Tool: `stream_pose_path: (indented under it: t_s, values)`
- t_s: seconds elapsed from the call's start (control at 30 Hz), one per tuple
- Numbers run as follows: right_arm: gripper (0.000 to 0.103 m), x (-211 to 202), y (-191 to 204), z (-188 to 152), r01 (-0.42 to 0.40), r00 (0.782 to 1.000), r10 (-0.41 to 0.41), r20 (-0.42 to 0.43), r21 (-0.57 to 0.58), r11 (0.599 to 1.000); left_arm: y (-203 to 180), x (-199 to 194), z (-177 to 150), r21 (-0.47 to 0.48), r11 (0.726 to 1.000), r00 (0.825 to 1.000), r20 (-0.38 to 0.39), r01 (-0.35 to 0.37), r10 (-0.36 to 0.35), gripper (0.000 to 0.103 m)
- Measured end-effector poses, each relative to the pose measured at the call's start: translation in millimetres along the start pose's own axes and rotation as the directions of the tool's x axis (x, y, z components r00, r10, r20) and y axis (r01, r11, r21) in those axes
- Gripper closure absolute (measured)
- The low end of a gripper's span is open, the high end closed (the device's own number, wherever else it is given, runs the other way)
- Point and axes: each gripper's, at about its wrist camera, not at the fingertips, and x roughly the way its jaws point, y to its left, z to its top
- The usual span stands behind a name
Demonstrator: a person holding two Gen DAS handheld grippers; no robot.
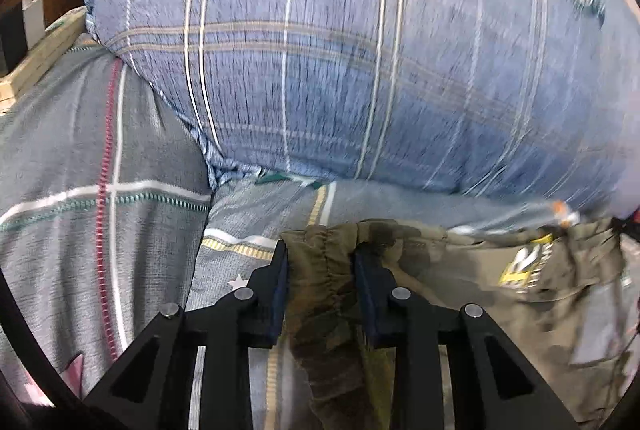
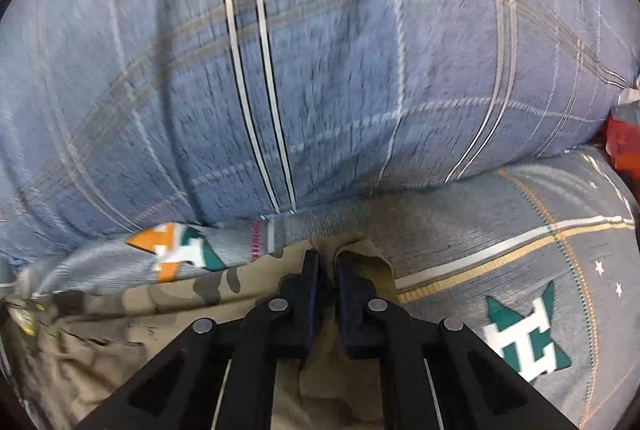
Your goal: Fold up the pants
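Observation:
Olive camouflage pants [image 1: 460, 270] lie on a grey patterned bedsheet [image 1: 80, 169], a yellow print showing towards their right side. My left gripper [image 1: 320, 254] is shut on the gathered elastic waistband, which bunches up thick between the two pads. In the right wrist view the same pants [image 2: 120, 330] spread to the lower left. My right gripper [image 2: 328, 260] is shut on a thin fold of their edge, the fingers nearly touching. Both grippers point steeply down at the bed.
A big blue plaid pillow or duvet [image 1: 340, 49] [image 2: 320, 69] bulges just beyond the pants. A wooden bed frame edge [image 1: 44, 49] runs at the far left. Something red [image 2: 622, 137] sits at the right edge of the sheet [image 2: 500, 250].

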Motion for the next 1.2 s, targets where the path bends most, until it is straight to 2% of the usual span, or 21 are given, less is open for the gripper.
stream_pose_path:
  t_s: [0.2, 0.3, 0.43, 0.6, 0.77, 1.03, 1.1, 1.2]
  values:
    - [0.094, -66.5, -15.9, 6.7, -0.060, 0.994, 0.059, 0.088, 0.003, 0.998, -12.5, -61.6, 3.6, 0.017, 0.998, 0.995, 0.077, 0.069, -0.070, 0.071]
    - [0.094, -93.8, -21.5, 7.9, -0.060, 0.993, 0.060, 0.104, -0.007, 0.998, -21.9, -85.3, -0.9, 0.030, 0.994, 0.990, 0.096, 0.103, -0.105, 0.072]
    - [0.094, -110.9, -39.5, -8.3, -0.061, 0.994, 0.060, 0.088, 0.002, 0.998, -21.3, -104.2, -18.9, 0.034, 0.987, 0.983, 0.089, 0.157, -0.159, 0.072]
    - [0.094, -116.4, -62.1, -47.8, -0.075, 0.996, 0.075, 0.042, 0.006, 0.997, -19.5, -124.4, -47.6, 0.058, 0.982, 0.981, 0.061, 0.181, -0.184, 0.072]
    - [0.094, -125.2, -83.3, -98.1, -0.113, 0.994, 0.112, 0.010, 0.023, 0.993, -11.1, -156.2, -76.4, 0.058, 0.971, 0.971, 0.058, 0.230, -0.234, 0.072]
    - [0.094, -173.3, -113.6, -174.1, -0.211, 0.977, 0.209, 0.031, 0.087, 0.974, 0.1, -198.8, -131.1, 0.079, 0.962, 0.962, 0.059, 0.263, -0.268, 0.072]
    - [0.094, -174.7, -122.0, -195.7, -0.222, 0.975, 0.220, 0.022, 0.109, 0.969, 4.4, -195.8, -155.5, 0.092, 0.962, 0.966, 0.019, 0.257, -0.259, 0.072]
    - [0.094, -159.4, -136.5, -229.9, -0.199, 0.977, 0.208, -0.038, 0.159, 0.967, 10.9, -178.7, -189.7, 0.101, 0.965, 0.969, -0.070, 0.242, -0.236, 0.072]
